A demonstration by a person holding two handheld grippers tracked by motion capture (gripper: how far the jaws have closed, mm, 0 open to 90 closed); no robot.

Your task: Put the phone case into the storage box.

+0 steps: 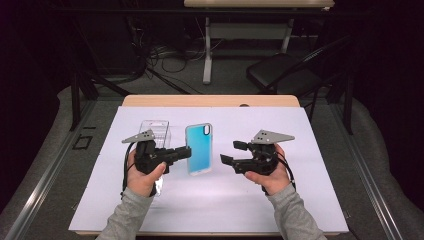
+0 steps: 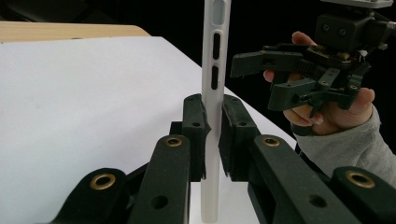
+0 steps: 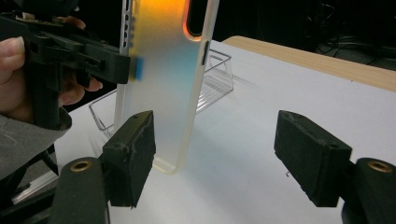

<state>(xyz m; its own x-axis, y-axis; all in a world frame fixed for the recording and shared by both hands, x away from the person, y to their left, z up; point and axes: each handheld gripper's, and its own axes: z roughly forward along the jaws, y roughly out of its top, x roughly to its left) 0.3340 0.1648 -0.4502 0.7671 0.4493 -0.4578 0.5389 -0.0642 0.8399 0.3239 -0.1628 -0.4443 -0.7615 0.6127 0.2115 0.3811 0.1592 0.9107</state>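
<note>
Left gripper [image 1: 186, 151] clamped on phone case's [image 1: 199, 148] edge above desk [image 1: 300, 150]; right gripper [image 1: 231, 152] released, near.

There is one phone case [image 1: 199, 148] with a blue-tinted back, one clear plastic stand [image 1: 156, 131], two tools, left [image 1: 186, 152] and right [image 1: 231, 152], one white surface [image 1: 260, 190], and one black chair [image 1: 282, 72].

Place: lab-like recording room | Evidence: dark curtained surround; pale wooden table [image 1: 210, 100] under a white sheet [image 1: 260, 190]; tangled black cables [image 1: 165, 55] on grey carpet; black folding chair [image 1: 285, 72]; second light-topped desk on white legs [image 1: 207, 50] behind.
</note>
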